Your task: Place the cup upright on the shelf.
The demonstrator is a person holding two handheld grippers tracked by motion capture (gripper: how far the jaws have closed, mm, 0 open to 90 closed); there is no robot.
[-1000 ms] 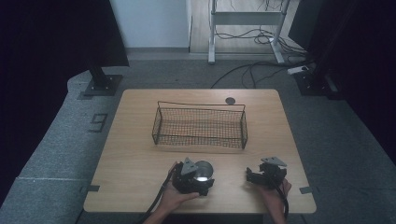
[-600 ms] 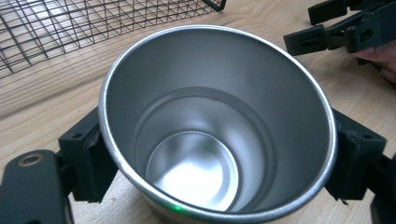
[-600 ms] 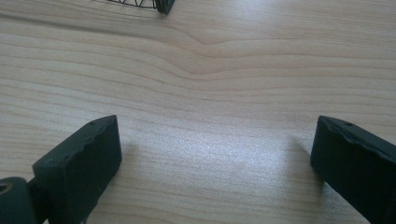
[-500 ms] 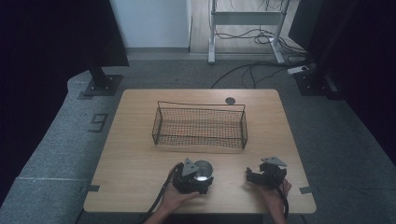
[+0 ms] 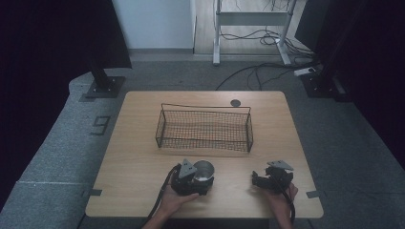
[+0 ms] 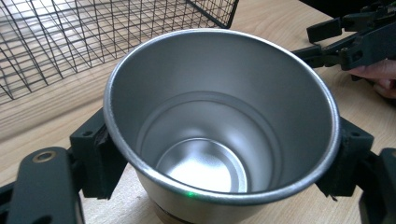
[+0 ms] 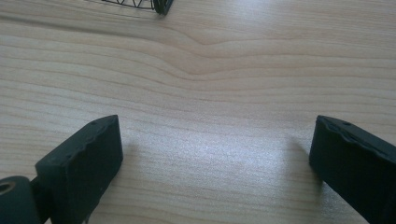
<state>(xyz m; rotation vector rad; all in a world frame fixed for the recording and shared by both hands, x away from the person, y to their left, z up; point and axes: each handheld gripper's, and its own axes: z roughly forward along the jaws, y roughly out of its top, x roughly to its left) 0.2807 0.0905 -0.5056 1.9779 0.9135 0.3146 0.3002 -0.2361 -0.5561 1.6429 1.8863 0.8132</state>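
Observation:
A shiny empty metal cup (image 5: 206,167) stands upright on the wooden table (image 5: 143,157) near its front edge. My left gripper (image 5: 203,175) holds the cup. In the left gripper view the cup (image 6: 219,121) sits between the black pads (image 6: 100,158), which press on its sides just under the rim. These jaws have just been closing with the cup between them. My right gripper (image 5: 258,180) rests low over the table to the right, open, with bare wood between its fingers (image 7: 217,158). It also shows in the left gripper view (image 6: 345,44).
A black wire basket (image 5: 204,129) stands empty at the middle of the table, just beyond the cup, and shows in both gripper views (image 6: 70,37) (image 7: 159,4). A small dark round disc (image 5: 235,102) sits near the table's far edge. Grey carpet surrounds the table.
The left gripper's jaws have drawn in against the cup. Neither hand has shifted on the table.

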